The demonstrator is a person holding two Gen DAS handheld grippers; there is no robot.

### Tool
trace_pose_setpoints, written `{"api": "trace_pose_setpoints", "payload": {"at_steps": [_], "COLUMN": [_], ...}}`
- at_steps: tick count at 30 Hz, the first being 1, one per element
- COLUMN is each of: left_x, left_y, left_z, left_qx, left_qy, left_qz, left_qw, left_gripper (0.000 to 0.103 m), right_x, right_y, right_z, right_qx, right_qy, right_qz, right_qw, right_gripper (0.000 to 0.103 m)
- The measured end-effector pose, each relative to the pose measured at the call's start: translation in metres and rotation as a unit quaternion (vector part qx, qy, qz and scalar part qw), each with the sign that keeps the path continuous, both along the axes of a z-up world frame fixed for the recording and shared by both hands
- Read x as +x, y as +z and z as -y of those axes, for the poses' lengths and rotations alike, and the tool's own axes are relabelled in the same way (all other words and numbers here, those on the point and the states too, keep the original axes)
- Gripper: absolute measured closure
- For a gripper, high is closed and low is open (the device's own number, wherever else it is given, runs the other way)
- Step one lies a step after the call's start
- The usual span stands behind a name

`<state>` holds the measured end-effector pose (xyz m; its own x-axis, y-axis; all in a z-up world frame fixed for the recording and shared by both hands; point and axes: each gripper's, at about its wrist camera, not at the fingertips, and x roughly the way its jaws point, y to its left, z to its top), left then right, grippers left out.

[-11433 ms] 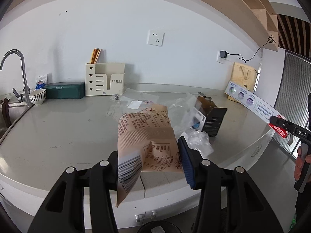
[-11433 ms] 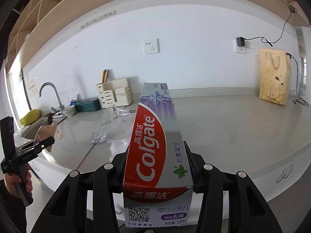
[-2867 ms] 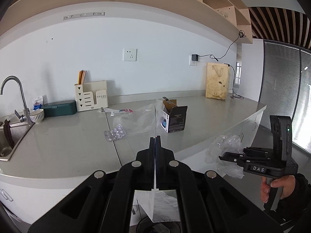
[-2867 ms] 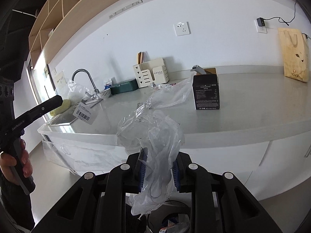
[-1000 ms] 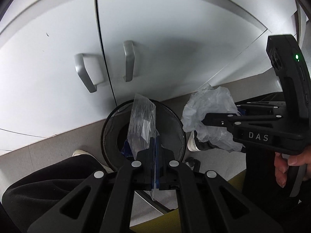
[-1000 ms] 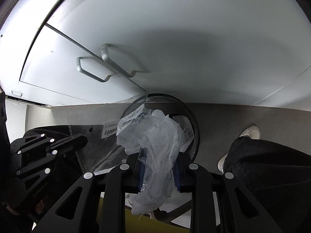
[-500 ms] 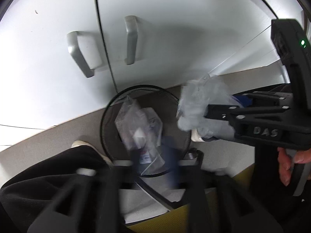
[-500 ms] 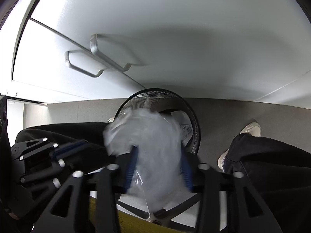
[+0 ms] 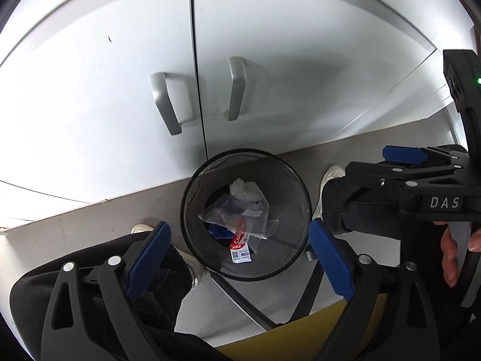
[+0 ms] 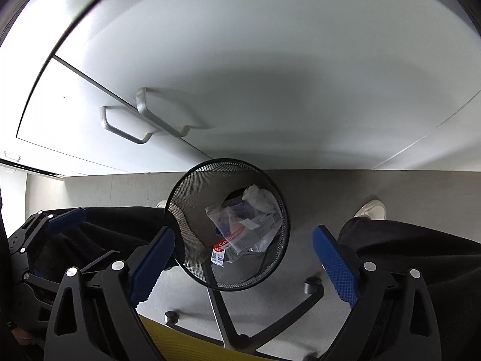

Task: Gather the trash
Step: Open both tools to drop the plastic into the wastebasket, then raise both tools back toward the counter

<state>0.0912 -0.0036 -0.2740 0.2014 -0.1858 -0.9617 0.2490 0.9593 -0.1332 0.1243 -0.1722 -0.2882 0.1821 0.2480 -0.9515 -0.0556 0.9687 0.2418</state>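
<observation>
Both grippers are pointing steeply down over a black mesh bin (image 9: 288,192) sitting on the grey floor (image 9: 90,219) just in front of the white cabinet doors (image 9: 120,60), centre of both frames. Left gripper (image 9: 237,258) is standing wide open, blue fingers (image 9: 147,252) spread at lower left and lower right of its frame, nothing between them; its jaws have just been opening. Right gripper (image 10: 243,258) is likewise wide open, blue fingers (image 10: 336,264) empty, its jaws having just been opening too. Trash is lying inside the bin: a clear plastic bag (image 9: 261,213) on top, a crumpled white plastic wad (image 9: 245,188) toward the cabinet side, and a red toothpaste box (image 9: 239,240) poking out under the bag at the near side. In the right wrist view the same pile is showing inside the bin, bag (image 10: 240,219), wad (image 10: 258,197), box (image 10: 219,248). The right gripper is also showing at the right edge of the left wrist view (image 9: 399,162), held by a hand (image 9: 454,246); the left gripper is at the left edge of the right wrist view (image 10: 63,219). Person's black trousers (image 9: 90,285) and white shoes (image 10: 371,209) are flanking the bin. A chair base (image 10: 240,322) with yellow seat edge (image 9: 300,337) is filling the bottom of both frames. Two silver handles (image 9: 237,87) are sitting on the doors above the bin.
</observation>
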Motion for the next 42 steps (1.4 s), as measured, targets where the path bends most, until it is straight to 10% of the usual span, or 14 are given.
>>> {"api": "trace_pose_setpoints", "payload": {"at_steps": [21,42], "left_x": [-0.053,-0.048], "left_y": [0.111,0.326], "left_z": [-0.029,-0.028], "left_qx": [-0.023,0.001], "left_qy": [0.045,-0.008], "left_qz": [0.146,0.392], "left_qw": [0.988,0.9199], "left_gripper": [0.004,0.004], "right_x": [-0.083,-0.103], "right_y": [0.135,0.323], "right_z": [-0.002,0.039], "right_qx": [-0.026,-0.017], "right_qy": [0.009,-0.05], "right_qz": [0.18,0.393], "right_qw": [0.983,0.918], "right_gripper": [0.004,0.004]}}
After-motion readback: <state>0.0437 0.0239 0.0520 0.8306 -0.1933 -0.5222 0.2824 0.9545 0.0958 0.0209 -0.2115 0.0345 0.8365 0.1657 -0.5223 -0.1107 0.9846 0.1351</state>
